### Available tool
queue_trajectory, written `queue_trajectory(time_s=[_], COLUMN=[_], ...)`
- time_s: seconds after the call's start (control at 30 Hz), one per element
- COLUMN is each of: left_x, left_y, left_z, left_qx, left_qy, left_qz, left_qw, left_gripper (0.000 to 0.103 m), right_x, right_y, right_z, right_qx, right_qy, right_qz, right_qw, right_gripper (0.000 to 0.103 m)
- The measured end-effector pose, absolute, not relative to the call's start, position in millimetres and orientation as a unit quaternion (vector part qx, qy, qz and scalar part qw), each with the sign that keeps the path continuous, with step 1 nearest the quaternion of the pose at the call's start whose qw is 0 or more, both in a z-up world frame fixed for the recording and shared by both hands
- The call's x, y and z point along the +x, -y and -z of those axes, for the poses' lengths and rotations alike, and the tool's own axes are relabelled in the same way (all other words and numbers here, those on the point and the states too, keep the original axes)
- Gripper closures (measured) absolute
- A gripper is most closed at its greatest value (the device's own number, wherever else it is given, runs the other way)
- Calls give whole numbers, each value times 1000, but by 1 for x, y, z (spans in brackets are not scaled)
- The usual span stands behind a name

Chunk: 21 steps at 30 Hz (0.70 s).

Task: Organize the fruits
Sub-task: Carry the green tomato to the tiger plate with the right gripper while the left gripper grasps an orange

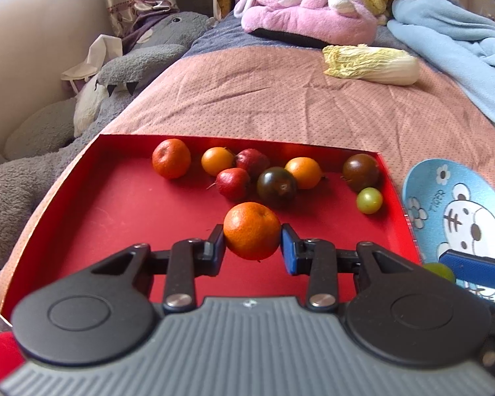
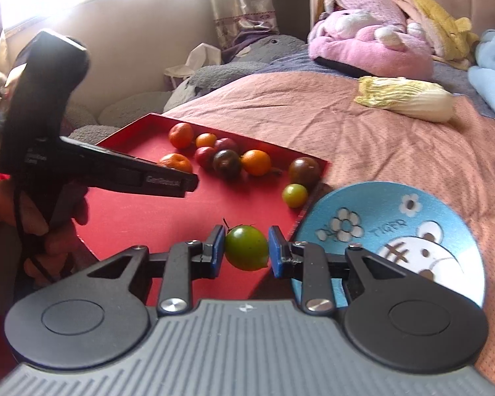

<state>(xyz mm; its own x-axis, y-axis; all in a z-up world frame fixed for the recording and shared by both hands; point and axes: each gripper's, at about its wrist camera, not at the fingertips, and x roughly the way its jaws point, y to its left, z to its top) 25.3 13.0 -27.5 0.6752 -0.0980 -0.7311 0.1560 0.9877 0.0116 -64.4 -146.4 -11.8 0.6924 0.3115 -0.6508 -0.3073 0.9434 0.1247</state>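
A red tray (image 1: 92,204) lies on the bed with several small fruits along its far side: oranges, red fruits, dark tomatoes and a green one (image 1: 369,200). My left gripper (image 1: 252,242) is shut on an orange mandarin (image 1: 251,230), held just above the tray floor. In the right wrist view my right gripper (image 2: 246,247) is shut on a green fruit (image 2: 246,247) over the tray's near right corner (image 2: 300,217), beside a blue cartoon plate (image 2: 396,231). The left gripper (image 2: 181,181) shows there too, with the mandarin (image 2: 176,162) partly hidden behind it.
A napa cabbage (image 1: 373,64) lies on the pink bedspread (image 1: 264,99) beyond the tray. Pink and grey plush toys (image 1: 307,10) and a blue blanket (image 1: 462,43) crowd the far end. A hand (image 2: 54,231) grips the left tool's handle.
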Motion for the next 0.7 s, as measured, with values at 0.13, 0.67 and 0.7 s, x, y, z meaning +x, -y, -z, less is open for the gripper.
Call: queue_trajectory(time_s=[0.13, 0.67, 0.7], left_x=[18, -9, -9], left_y=[0, 104, 107], left_z=[23, 27, 31], left_qx=[42, 82, 86], left_qy=[-389, -355, -355], left_qz=[95, 261, 265], left_qw=[916, 894, 892], left_gripper=[65, 64, 64], right_x=[-72, -81, -81], right_y=[178, 237, 237], right_z=[15, 57, 58], right_qx=[13, 2, 1], right_qy=[-353, -387, -388], right_qz=[-127, -23, -24], right_qw=[927, 922, 921], right_gripper=[70, 70, 70])
